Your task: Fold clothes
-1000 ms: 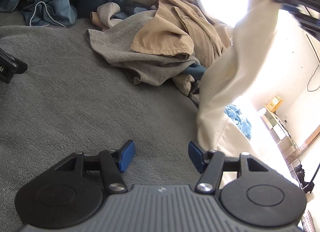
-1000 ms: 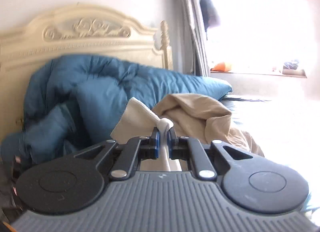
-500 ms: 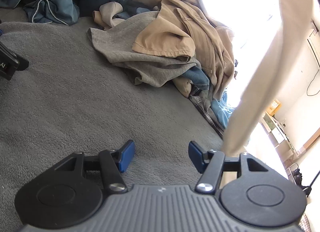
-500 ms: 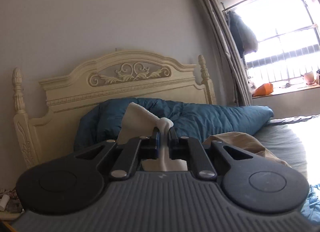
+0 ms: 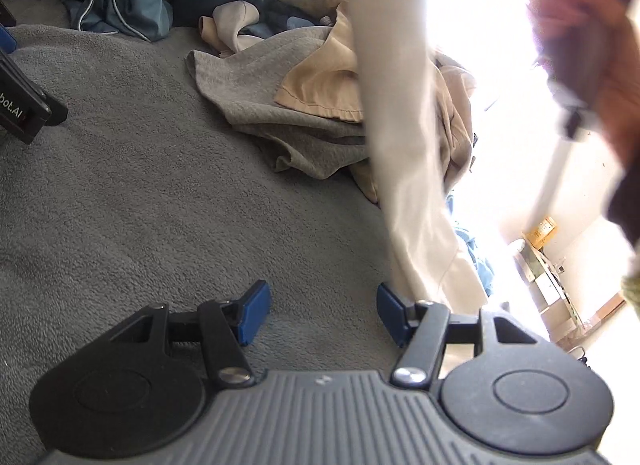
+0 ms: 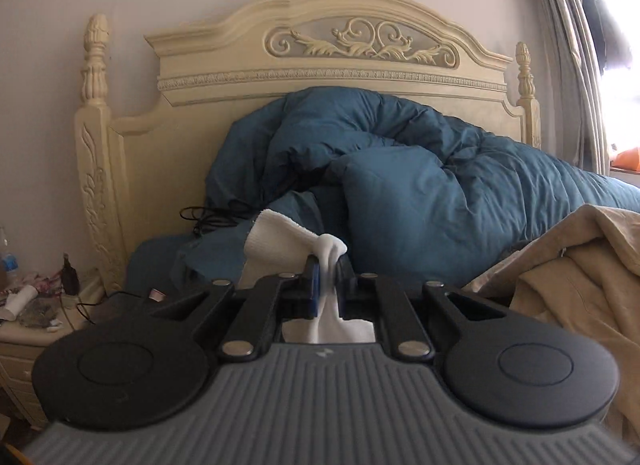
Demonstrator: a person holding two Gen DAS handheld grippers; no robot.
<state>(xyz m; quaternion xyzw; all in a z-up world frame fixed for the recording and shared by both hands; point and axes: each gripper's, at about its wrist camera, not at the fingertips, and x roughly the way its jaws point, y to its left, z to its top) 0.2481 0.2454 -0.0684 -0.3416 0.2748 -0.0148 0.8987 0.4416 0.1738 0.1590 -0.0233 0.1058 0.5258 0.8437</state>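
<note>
white cloth point(image 6: 280, 241): pinched between the blue pads of the right gripper point(image 6: 326, 277), bunched into a knot above the pads, flared edge spreading to the left, remainder dropping below the jaws. seen from the left wrist as a long pale strip point(image 5: 404, 153) hanging from the top edge down to just beside the right-hand pad, blurred.

left gripper point(image 5: 320, 311): jaws apart, nothing between the pads, hovering over grey fleece blanket point(image 5: 140, 185).

nearest, left edge of left view: black part with white lettering point(image 5: 24, 113), resting on the blanket.

middle distance: heap of clothes on the blanket, grey garment point(image 5: 256, 81) at bottom, tan garment point(image 5: 320, 93) on top, partly behind the hanging cloth. light blue fabric point(image 5: 472, 249) to the right of the strip's lower end.

upper right of left view: blurred hand with a dark object point(image 5: 580, 49), detail not readable against bright window light.

farther: teal duvet point(image 6: 420, 193) piled against cream carved headboard point(image 6: 320, 61); white cord point(image 5: 104, 9) lying on it; black cable point(image 6: 212, 213) at its left side.

far left: bedside cabinet point(image 6: 24, 341) with small clutter, contents too small to tell. far right: grey curtain point(image 6: 560, 45) beside bright window.
</note>
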